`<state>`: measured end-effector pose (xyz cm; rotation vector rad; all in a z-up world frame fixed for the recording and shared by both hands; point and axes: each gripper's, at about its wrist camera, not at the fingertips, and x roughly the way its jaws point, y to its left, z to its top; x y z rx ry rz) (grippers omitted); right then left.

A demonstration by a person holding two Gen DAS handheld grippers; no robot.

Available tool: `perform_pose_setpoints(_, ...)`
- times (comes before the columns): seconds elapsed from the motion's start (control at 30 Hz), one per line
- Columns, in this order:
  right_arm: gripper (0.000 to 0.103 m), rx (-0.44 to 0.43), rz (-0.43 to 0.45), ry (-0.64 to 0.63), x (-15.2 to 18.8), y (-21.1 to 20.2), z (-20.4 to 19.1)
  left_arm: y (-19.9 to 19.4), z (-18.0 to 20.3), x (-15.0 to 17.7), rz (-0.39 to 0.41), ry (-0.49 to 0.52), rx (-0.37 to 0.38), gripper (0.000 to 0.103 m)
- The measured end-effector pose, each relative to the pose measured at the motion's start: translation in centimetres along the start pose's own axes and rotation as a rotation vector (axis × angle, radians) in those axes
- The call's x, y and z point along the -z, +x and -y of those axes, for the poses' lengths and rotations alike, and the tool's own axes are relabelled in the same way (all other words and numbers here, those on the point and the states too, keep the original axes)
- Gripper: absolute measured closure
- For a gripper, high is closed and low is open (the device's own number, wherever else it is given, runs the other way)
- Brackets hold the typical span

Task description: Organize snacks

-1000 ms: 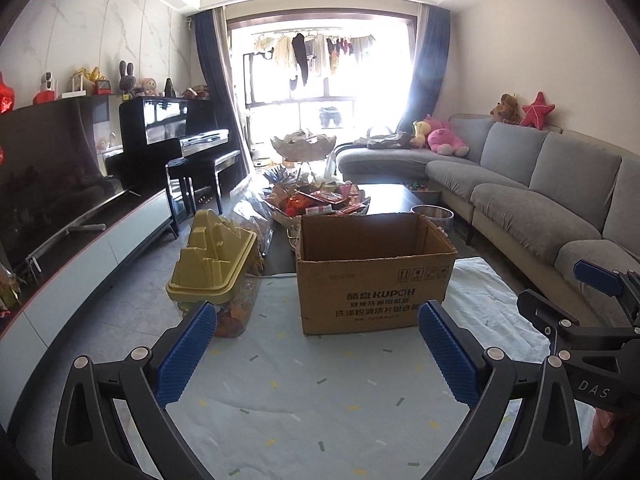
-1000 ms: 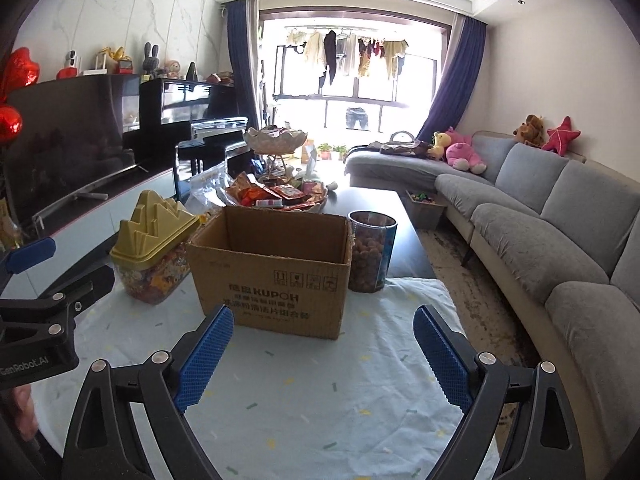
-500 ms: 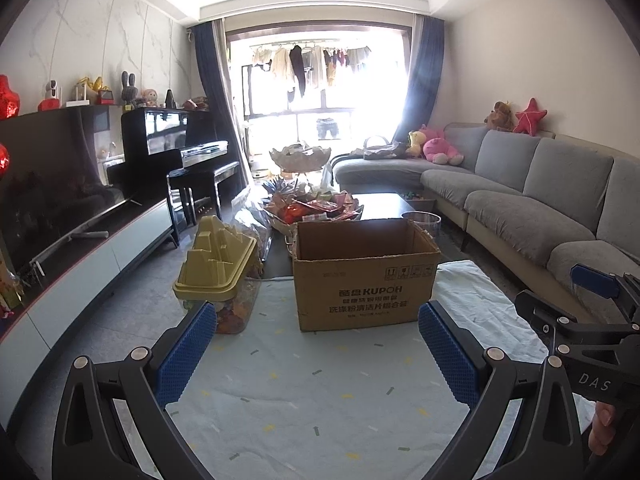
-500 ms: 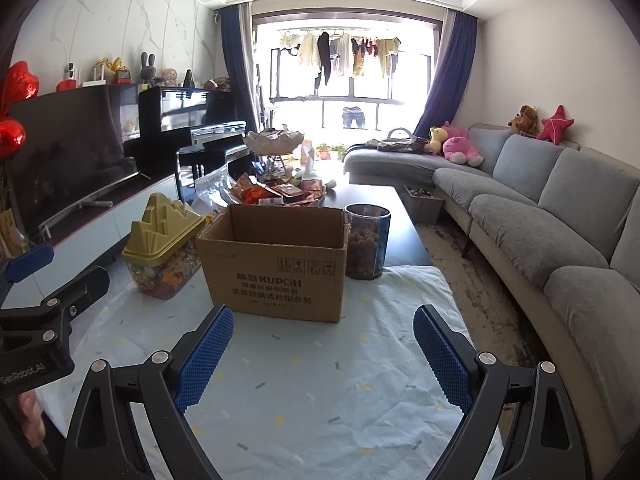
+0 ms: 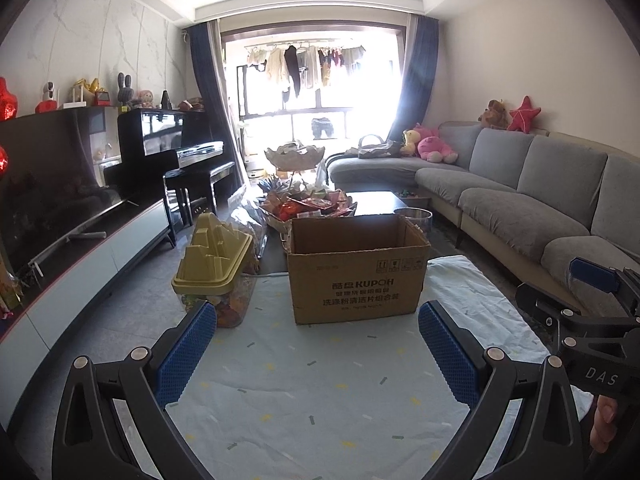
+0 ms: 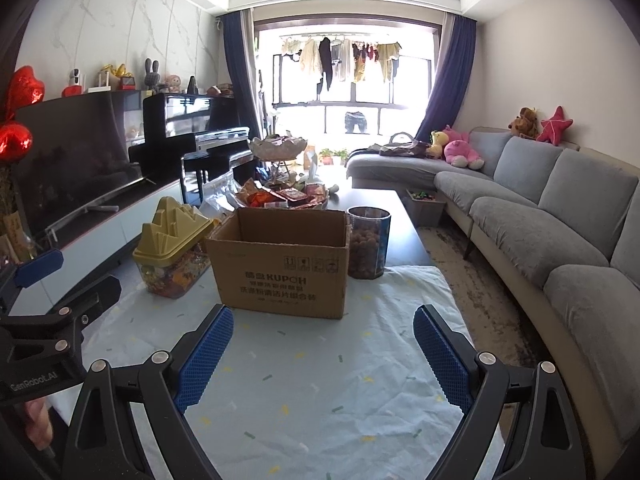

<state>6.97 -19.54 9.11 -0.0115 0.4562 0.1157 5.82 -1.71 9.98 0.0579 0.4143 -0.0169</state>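
Above pale cloth (image 5: 304, 392): left tool (image 5: 316, 344), right tool (image 6: 323, 344) both released, facing cardboard box (image 5: 356, 268).

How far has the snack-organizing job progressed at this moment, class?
Done: nothing visible; the cardboard box stands open and no snacks show inside. In hand: nothing; the left gripper and right gripper are both open and empty. Left: the snack tray, the round tub and the yellow-lidded container are untouched.
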Motion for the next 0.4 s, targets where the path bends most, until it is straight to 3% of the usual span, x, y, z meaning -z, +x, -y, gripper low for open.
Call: perform_pose_setpoints(0.4, 0.011, 0.005, 0.0, 0.005, 0.2, -0.09, 0.12, -0.1, -0.14, 0.21, 0.0, -0.01, 0.003, 0.0)
